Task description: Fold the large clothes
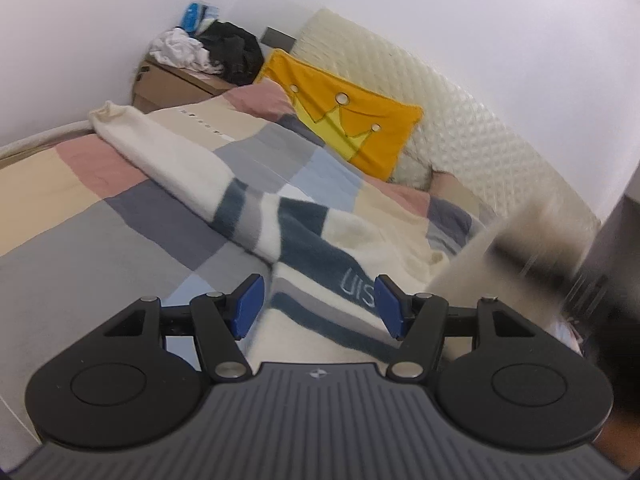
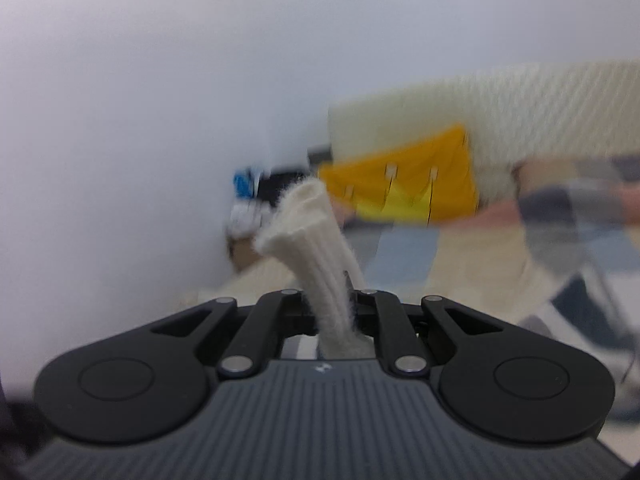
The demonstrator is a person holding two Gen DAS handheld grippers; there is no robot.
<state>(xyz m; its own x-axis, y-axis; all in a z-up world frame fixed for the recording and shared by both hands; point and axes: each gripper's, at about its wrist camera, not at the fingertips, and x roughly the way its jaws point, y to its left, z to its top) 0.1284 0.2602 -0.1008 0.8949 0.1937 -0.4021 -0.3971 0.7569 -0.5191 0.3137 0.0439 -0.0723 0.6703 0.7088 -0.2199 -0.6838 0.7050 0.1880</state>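
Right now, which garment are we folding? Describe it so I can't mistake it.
On the patchwork bedspread, below the orange crown pillow, lies a cream knit sweater. Unlike the black and white clothes pile by the wall, it has dark teal and grey stripes.

A cream sweater [image 1: 304, 240] with dark blue and grey stripes is spread on the bed [image 1: 80, 208], and one long sleeve [image 1: 140, 136] is stretched toward the far left edge of the bed, where its cuff lies. The left gripper [image 1: 320, 304] is held just above the striped body of the sweater with its blue pads [image 1: 249, 307] standing apart and nothing pressed between them. An orange pillow [image 1: 360, 120] with a yellow crown is leaned against the quilted headboard [image 1: 460, 120] at the head of the bed, and a heap of white and black clothes [image 1: 212, 50] is seen on a cardboard box [image 1: 168, 84] beyond the far corner.
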